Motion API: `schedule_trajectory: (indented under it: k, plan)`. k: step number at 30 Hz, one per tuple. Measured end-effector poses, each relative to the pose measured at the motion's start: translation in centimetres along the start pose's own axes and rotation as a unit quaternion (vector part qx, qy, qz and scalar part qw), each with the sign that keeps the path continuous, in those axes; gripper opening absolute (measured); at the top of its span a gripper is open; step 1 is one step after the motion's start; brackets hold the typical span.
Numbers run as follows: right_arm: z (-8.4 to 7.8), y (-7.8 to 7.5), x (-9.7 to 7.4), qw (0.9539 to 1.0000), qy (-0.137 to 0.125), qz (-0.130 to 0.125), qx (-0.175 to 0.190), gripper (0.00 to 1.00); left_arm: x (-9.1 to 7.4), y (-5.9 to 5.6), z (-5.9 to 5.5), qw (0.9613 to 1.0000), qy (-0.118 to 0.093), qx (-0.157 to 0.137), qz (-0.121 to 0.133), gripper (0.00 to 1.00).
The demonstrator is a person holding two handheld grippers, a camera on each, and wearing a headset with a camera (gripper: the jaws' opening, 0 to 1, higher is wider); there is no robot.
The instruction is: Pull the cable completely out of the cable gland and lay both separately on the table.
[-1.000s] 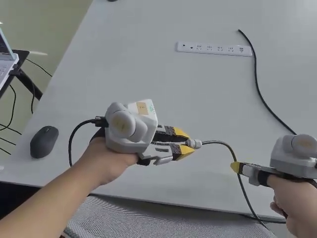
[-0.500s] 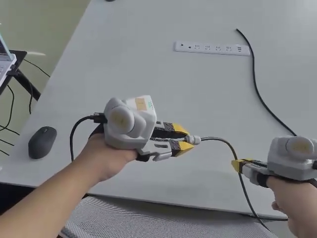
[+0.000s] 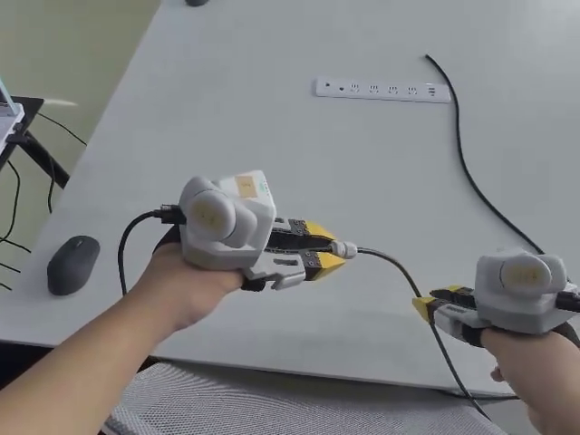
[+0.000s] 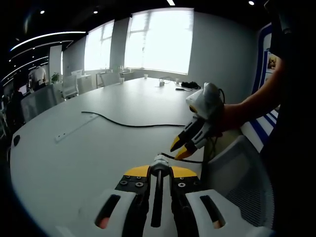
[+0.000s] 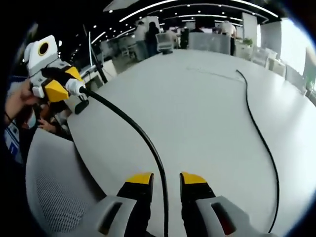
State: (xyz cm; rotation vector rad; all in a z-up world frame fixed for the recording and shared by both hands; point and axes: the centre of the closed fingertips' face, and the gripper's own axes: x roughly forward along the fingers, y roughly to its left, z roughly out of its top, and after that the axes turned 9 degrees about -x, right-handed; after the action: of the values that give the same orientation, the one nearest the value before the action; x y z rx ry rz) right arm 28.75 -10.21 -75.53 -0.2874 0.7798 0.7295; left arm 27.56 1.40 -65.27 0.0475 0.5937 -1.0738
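Note:
My left gripper (image 3: 328,256) is held above the table's near edge, shut on the small grey cable gland (image 3: 343,248). In the left gripper view the gland (image 4: 160,163) sticks out past the yellow tips. A black cable (image 3: 399,272) leaves the gland, curves right and runs down between the jaws of my right gripper (image 3: 422,306). In the right gripper view the cable (image 5: 133,126) passes through the gap of the right gripper (image 5: 166,178), whose jaws stand a little apart around it. The left gripper (image 5: 61,84) and gland (image 5: 75,87) are at upper left there.
On the grey table (image 3: 272,136) a white power strip (image 3: 382,90) lies at the back. Its black cord (image 3: 471,172) trails toward the right gripper. A dark mouse (image 3: 72,265) rests at the left edge. A mesh chair (image 3: 272,408) stands below the front edge.
The whole picture has drifted, so the head camera moved. Both grippers keep nearly the same spacing, and the cable still links them; the right gripper has turned slightly.

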Motion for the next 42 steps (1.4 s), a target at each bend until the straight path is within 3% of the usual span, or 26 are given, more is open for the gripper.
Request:
schedule_trajectory:
  k: [3, 5, 6, 7, 8, 12, 16, 18, 19, 23, 28, 34, 42]
  plan:
    - [2.3, 0.5, -1.1, 0.9984, -0.034, 0.005, -0.045, 0.21, 0.1, -0.2, 0.1, 1.0, -0.001, 0.0, -0.003, 0.15]
    - [3.8, 0.9, -1.8, 0.9943, -0.049, 0.005, -0.094, 0.24, 0.2, -0.3, 0.2, 1.0, -0.001, -0.001, -0.004, 0.15]
    - [4.7, 1.2, -2.1, 0.99, -0.058, 0.004, -0.129, 0.26, 0.2, -0.4, 0.2, 1.0, -0.001, -0.002, -0.005, 0.15]
    - [4.9, 1.3, -2.2, 0.9886, -0.059, 0.004, -0.138, 0.26, 0.2, -0.4, 0.2, 1.0, 0.0, -0.002, -0.005, 0.15]
    - [5.6, 1.9, -2.3, 0.9834, -0.062, 0.007, -0.171, 0.26, 0.1, -0.4, 0.1, 1.0, 0.0, -0.002, -0.006, 0.15]
    - [8.0, 3.8, -2.6, 0.9723, -0.092, 0.023, -0.214, 0.29, 0.0, -0.4, -0.1, 1.0, 0.005, -0.004, -0.007, 0.15]
    - [9.6, 6.0, -2.5, 0.9504, -0.1, 0.032, -0.293, 0.29, -0.2, -0.5, 0.0, 1.0, 0.005, -0.003, -0.007, 0.15]
    - [9.9, 6.8, -2.4, 0.9448, -0.1, 0.038, -0.31, 0.29, -0.3, -0.4, 0.0, 0.9999, 0.007, -0.001, -0.007, 0.15]
    - [10.0, 7.1, -2.3, 0.9442, -0.097, 0.039, -0.312, 0.27, -0.3, -0.4, 0.0, 1.0, 0.007, -0.001, -0.007, 0.15]
    - [10.4, 7.8, -2.1, 0.9322, -0.099, 0.039, -0.346, 0.24, -0.3, -0.3, 0.0, 1.0, 0.006, -0.002, -0.006, 0.15]
    - [10.3, 8.2, -1.8, 0.9291, -0.094, 0.049, -0.354, 0.15, -0.4, -0.4, -0.2, 0.9999, 0.007, -0.005, -0.006, 0.15]
    - [10.4, 8.7, -1.4, 0.9185, -0.097, 0.051, -0.38, 0.12, -0.3, -0.7, -0.4, 0.9999, 0.008, -0.006, -0.009, 0.15]
    - [10.4, 9.4, -1.2, 0.9131, -0.098, 0.058, -0.391, 0.05, -0.1, -0.9, -0.6, 0.9998, 0.01, -0.008, -0.013, 0.15]
